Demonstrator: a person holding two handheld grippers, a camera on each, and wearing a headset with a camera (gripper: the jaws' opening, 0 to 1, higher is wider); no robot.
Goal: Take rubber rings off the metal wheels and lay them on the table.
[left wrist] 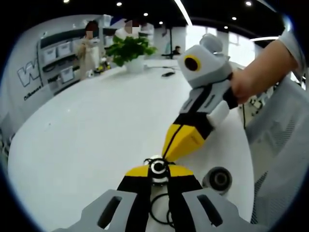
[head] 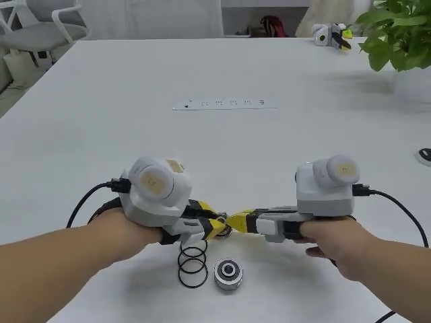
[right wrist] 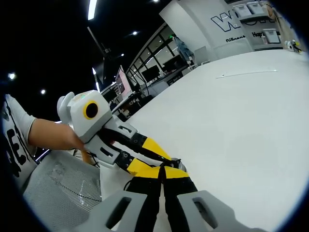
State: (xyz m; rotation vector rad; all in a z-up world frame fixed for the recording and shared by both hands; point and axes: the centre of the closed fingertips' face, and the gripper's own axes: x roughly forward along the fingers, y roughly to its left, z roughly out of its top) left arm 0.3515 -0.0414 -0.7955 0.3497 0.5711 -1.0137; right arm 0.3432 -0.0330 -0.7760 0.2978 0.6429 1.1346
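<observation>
On the white tabletop [head: 202,148], the left tongs [head: 215,229] are clenched on a small metal wheel [left wrist: 158,167], held just above the surface. The right tongs [head: 236,221] meet them tip to tip from the other side, pressed together at that wheel's edge; whether they pinch a ring cannot be told. Just below lie two black rubber rings [head: 193,264], overlapping, with a second wheel [head: 228,274] just beside them.

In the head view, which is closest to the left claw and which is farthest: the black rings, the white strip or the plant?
1. Black rings, on the table just under the left claw.
2. White strip, mid-table.
3. Plant, far right corner.
</observation>
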